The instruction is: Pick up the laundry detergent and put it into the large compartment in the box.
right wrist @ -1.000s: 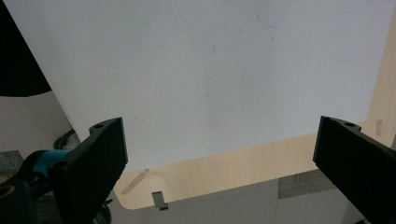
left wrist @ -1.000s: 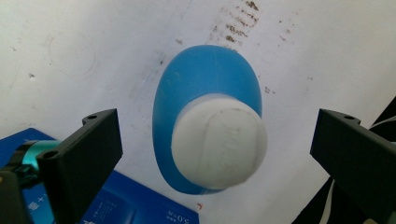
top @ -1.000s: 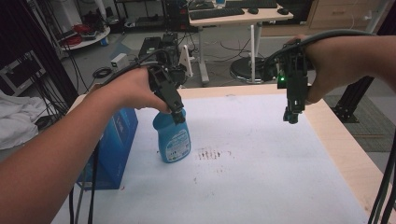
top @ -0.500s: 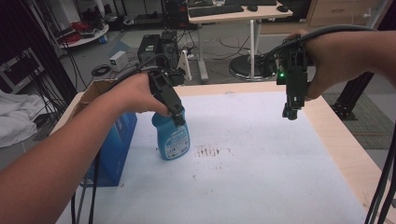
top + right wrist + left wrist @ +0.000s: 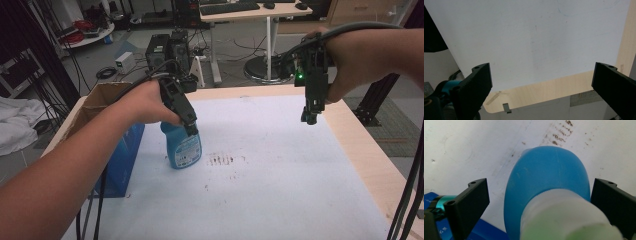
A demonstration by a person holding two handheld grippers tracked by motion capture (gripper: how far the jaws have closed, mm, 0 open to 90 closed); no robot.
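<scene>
A blue spray bottle point(image 5: 183, 150) with a label stands upright on the white table top point(image 5: 285, 190), left of centre. My left gripper point(image 5: 189, 129) comes down over its top. In the left gripper view the bottle point(image 5: 549, 167) and its pale neck sit between the jaws of the left gripper point(image 5: 537, 191), which stand wide apart and open around it. My right gripper point(image 5: 309, 118) hangs in the air above the table's far right part, pointing down. Its jaws are open in the right gripper view point(image 5: 541, 75), with nothing between them.
Brown stains point(image 5: 221, 160) mark the table just right of the bottle. A blue box point(image 5: 122, 157) stands at the left edge with an open cardboard box point(image 5: 95, 102) behind it. The bare wooden rim point(image 5: 372, 160) runs along the right side. Cables trail from both grippers.
My right gripper has drifted slightly up and to the left. The left gripper has settled a little lower over the bottle's top. The bottle has not moved.
</scene>
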